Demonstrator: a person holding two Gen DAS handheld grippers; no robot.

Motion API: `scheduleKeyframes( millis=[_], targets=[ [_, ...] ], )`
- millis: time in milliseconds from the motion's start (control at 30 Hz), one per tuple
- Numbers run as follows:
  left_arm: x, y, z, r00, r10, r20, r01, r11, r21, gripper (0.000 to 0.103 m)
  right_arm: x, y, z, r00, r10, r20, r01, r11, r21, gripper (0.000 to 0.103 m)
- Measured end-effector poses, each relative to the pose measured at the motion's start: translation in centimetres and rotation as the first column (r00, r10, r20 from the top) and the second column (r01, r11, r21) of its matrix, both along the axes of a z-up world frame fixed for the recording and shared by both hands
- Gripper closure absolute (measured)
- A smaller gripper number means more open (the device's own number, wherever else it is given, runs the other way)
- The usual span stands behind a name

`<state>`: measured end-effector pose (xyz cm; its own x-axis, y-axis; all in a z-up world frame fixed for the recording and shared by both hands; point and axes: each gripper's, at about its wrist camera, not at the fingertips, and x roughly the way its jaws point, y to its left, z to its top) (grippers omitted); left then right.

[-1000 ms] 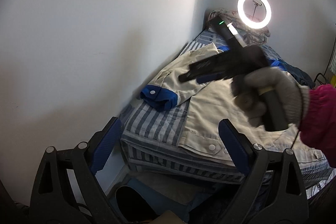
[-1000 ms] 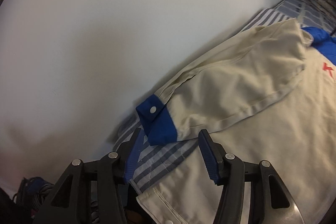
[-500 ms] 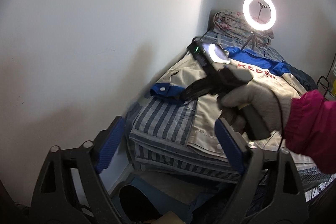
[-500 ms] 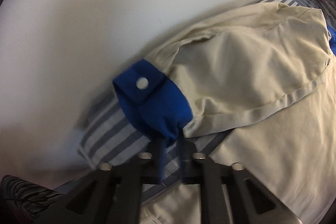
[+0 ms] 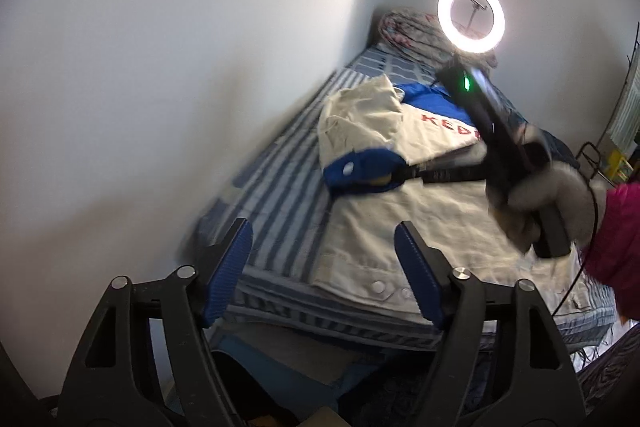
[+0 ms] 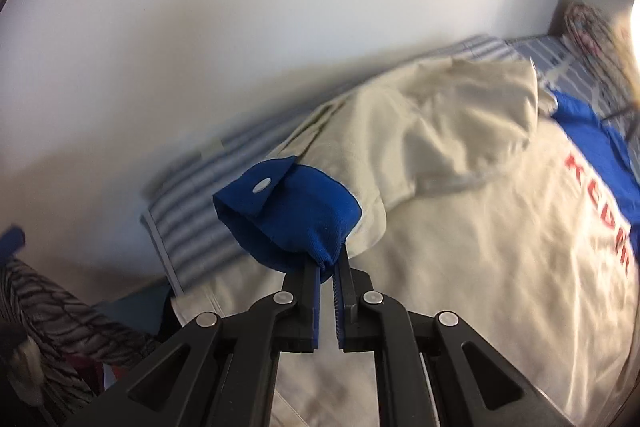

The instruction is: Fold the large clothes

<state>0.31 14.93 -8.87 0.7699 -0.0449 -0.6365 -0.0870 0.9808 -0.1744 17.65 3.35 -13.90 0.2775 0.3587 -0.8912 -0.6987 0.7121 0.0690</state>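
Right tool (image 6: 328,269) is clamped on the blue cuff (image 6: 288,215) of the cream jacket (image 6: 460,247), lifting it above the jacket's body, which lies spread on the striped bed (image 5: 280,187). Left tool (image 5: 324,275) hangs off the jacket's hem, jaws wide but closing, nothing between them.
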Motion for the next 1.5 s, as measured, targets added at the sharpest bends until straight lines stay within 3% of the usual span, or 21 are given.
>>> scheduleKeyframes(
  millis=[167, 233, 267, 300, 433, 533, 667, 900, 1000, 1067, 1167, 1200, 1233, 1333, 1500],
  targets=[
    [4.3, -0.6, 0.2, 0.995, -0.056, -0.08, 0.052, 0.997, -0.054, 0.03, -1.0, -1.1, -3.2, 0.998, -0.038, -0.042, 0.041, 0.998, 0.057, 0.099],
    [6.2, -0.6, -0.1, 0.991, -0.074, -0.111, 0.068, 0.996, -0.058, 0.03, -1.2, -1.6, -4.3, 0.996, -0.038, -0.077, 0.046, 0.994, 0.096, 0.088],
    [7.3, -0.7, -0.4, 0.989, -0.079, -0.128, 0.072, 0.996, -0.055, 0.03, -1.6, -2.0, -4.3, 0.996, -0.043, -0.081, 0.052, 0.992, 0.113, 0.075],
    [8.5, -0.6, -0.7, 0.986, -0.074, -0.147, 0.067, 0.996, -0.055, 0.03, -1.6, -2.5, -4.1, 0.996, -0.044, -0.081, 0.054, 0.99, 0.134, 0.069],
    [12.1, -0.5, -2.6, 0.98, -0.048, -0.193, 0.038, 0.998, -0.055, 0.03, -2.5, -5.5, -2.5, 0.996, -0.057, -0.071, 0.072, 0.972, 0.225, 0.068],
    [15.0, 0.2, -4.9, 0.968, -0.044, -0.245, 0.015, 0.993, -0.119, 0.03, -2.5, -8.4, -1.7, 0.993, -0.101, -0.069, 0.116, 0.952, 0.283, 0.068],
    [18.1, 1.9, -8.9, 0.939, -0.006, -0.343, -0.089, 0.961, -0.261, 0.03, -2.0, -11.3, -1.1, 0.987, -0.152, -0.056, 0.162, 0.933, 0.321, 0.068],
    [20.5, 3.9, -12.7, 0.9, 0.051, -0.434, -0.195, 0.936, -0.294, 0.03, -1.3, -14.6, -2.0, 0.979, -0.184, -0.084, 0.202, 0.91, 0.362, 0.068],
    [20.8, 4.6, -14.2, 0.882, 0.044, -0.47, -0.249, 0.89, -0.383, 0.03, -0.7, -15.9, -2.4, 0.976, -0.195, -0.101, 0.219, 0.9, 0.376, 0.068],
    [20.8, 4.3, -14.3, 0.882, 0.042, -0.469, -0.255, 0.88, -0.402, 0.031, -0.5, -16.2, -2.5, 0.973, -0.203, -0.112, 0.231, 0.894, 0.384, 0.068],
    [21.4, 3.5, -14.1, 0.883, 0.005, -0.469, -0.224, 0.882, -0.413, 0.063, -0.1, -16.2, -2.4, 0.971, -0.21, -0.112, 0.237, 0.891, 0.387, 0.068],
    [21.7, 3.3, -14.1, 0.882, 0.003, -0.471, -0.221, 0.885, -0.409, 0.083, 0.0, -16.1, -2.4, 0.971, -0.21, -0.113, 0.238, 0.89, 0.389, 0.068],
    [21.8, 3.0, -13.9, 0.88, 0.023, -0.475, -0.224, 0.901, -0.372, 0.093, 0.1, -16.1, -2.3, 0.971, -0.211, -0.113, 0.239, 0.889, 0.39, 0.068],
    [21.9, 2.8, -12.0, 0.894, 0.082, -0.441, -0.222, 0.935, -0.277, 0.097, 0.4, -15.9, -2.2, 0.969, -0.218, -0.113, 0.245, 0.888, 0.389, 0.068],
    [20.7, 3.0, -5.2, 0.952, 0.121, -0.281, -0.166, 0.976, -0.142, 0.099, 1.5, -15.6, -2.0, 0.963, -0.237, -0.128, 0.269, 0.879, 0.394, 0.072]
  ],
)
